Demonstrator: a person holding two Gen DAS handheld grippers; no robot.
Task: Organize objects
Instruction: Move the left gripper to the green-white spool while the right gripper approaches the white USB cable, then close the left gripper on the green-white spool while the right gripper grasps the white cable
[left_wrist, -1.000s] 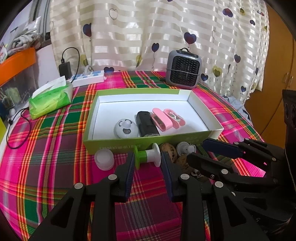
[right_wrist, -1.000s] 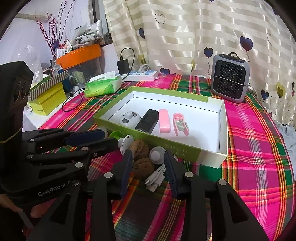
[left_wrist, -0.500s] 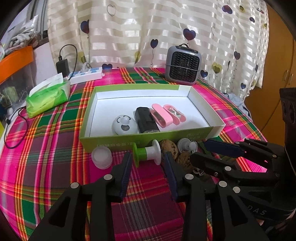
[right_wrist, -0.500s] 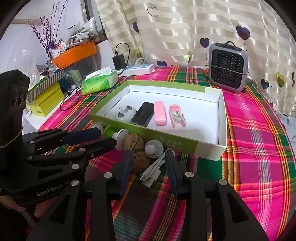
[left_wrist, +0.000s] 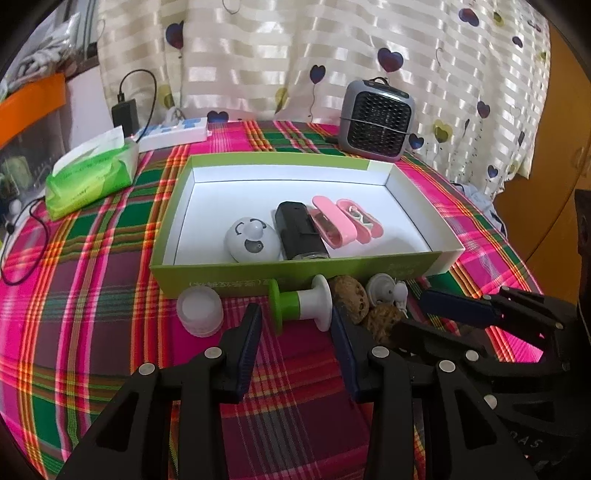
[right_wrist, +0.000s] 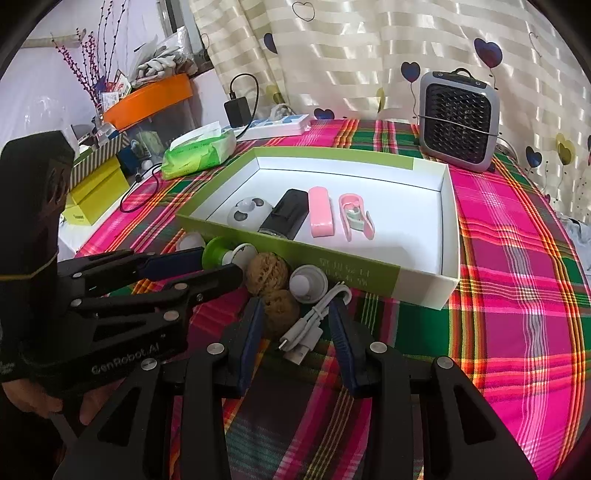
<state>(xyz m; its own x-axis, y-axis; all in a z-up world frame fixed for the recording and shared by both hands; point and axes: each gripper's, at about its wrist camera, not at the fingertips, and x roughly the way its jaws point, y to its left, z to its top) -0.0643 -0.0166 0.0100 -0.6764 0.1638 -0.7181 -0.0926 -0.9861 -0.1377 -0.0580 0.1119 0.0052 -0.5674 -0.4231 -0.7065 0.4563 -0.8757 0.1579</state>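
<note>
Left hand-held gripper (left_wrist: 295, 332) released, jaws wide, nothing between pads; green-and-white spool (left_wrist: 300, 305) just ahead on plaid surface (left_wrist: 92, 295), touching neither pad. White cap (left_wrist: 199, 311) ahead-left. Right hand-held gripper (right_wrist: 295, 328) parted, not clamping: walnut (right_wrist: 280, 312) and white USB cable (right_wrist: 310, 328) between fingers. Green box (right_wrist: 452, 236) beyond, holding pink case (right_wrist: 320, 216) and black device (right_wrist: 284, 216).

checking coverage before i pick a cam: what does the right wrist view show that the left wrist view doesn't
Only the right wrist view: the white cable lying between the right gripper's fingers, and the yellow box.

Only the left wrist view: the whole white cap, and the green-and-white spool ahead of the left gripper.

Both: the green tray with four items, two walnuts, heater, tissue pack.
</note>
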